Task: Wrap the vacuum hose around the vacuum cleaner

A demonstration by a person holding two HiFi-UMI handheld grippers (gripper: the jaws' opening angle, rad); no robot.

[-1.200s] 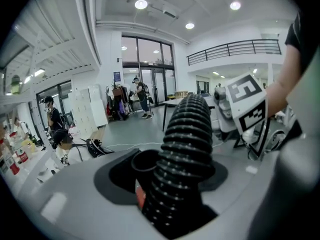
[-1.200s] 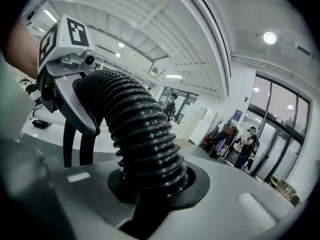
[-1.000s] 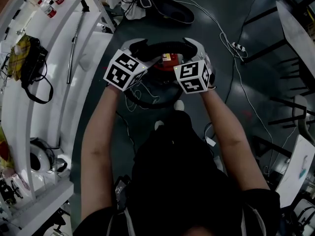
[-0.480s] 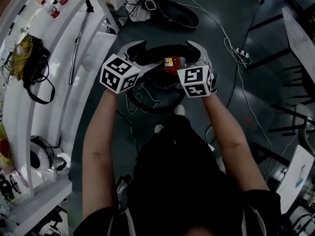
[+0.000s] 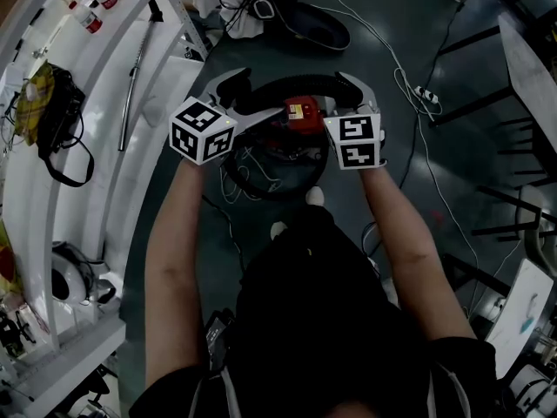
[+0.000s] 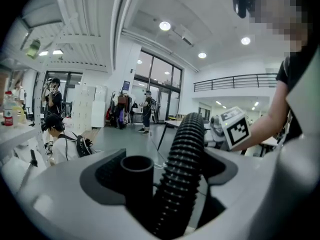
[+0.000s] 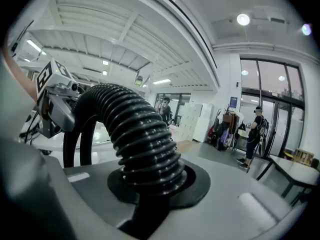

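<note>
Versus a second earlier, the left claw (image 5: 242, 98) had just been opening: its jaws now stood wide apart and the ribbed black vacuum hose (image 5: 291, 84) ran loose between them, pads not pressing on it. The left marker cube had drifted further out from the vacuum cleaner (image 5: 277, 159), so more of the cleaner's red top showed between the two cubes. The right claw (image 5: 341, 96) stayed clamped on the hose, same grip as before, just above the cleaner's right side. The hose arched over the far side of the cleaner from one claw to the other; a lower loop of it already lay round the cleaner's body. The cleaner sat on a dark grey-green floor (image 5: 374, 16), right in front of the person's feet. Thin white cables (image 5: 409, 120) trailed on the floor right of the cleaner, past a power strip (image 5: 424, 85). Left of the cleaner curved a white worktop (image 5: 170, 94) with a metal tube (image 5: 135, 68) and a dark bag (image 5: 52, 116). The claw views showed a big bright hall beyond the cleaner: glass front, ceiling spots, balcony rail, people standing about.
</note>
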